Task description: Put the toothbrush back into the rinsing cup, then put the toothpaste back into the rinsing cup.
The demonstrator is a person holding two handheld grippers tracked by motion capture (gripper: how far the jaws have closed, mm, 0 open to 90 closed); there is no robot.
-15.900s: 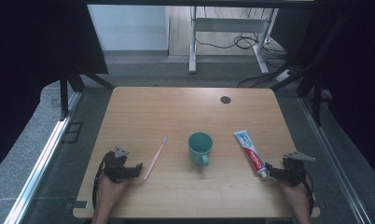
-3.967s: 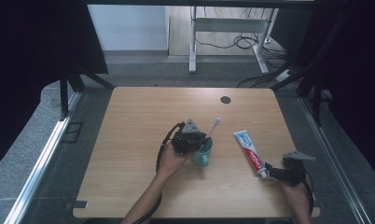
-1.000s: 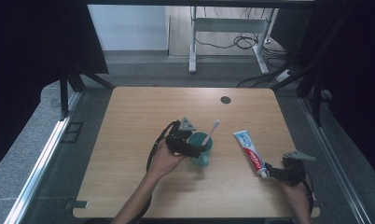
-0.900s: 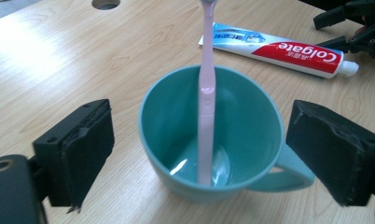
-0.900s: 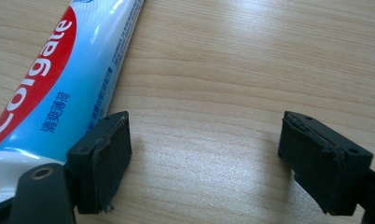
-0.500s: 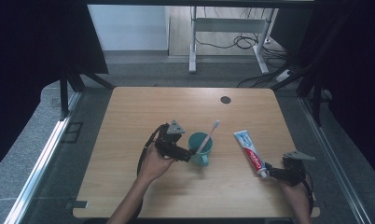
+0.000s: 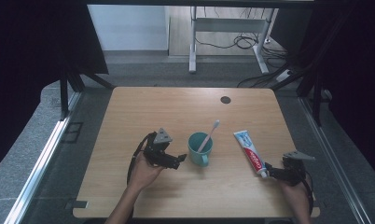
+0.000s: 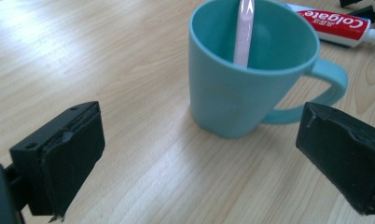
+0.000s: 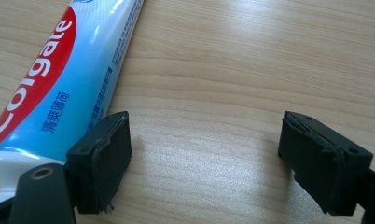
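On the wooden tabletop point(image 7: 143, 112), both grippers rest with jaws released; grey floor and cables point(image 7: 244, 42) lie beyond.

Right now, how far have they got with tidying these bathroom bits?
Done: the toothbrush stands in the teal mug. In hand: nothing; the left gripper is open beside the mug, and the right gripper is open by the toothpaste tube. Probably left: the toothpaste, flat on the table.
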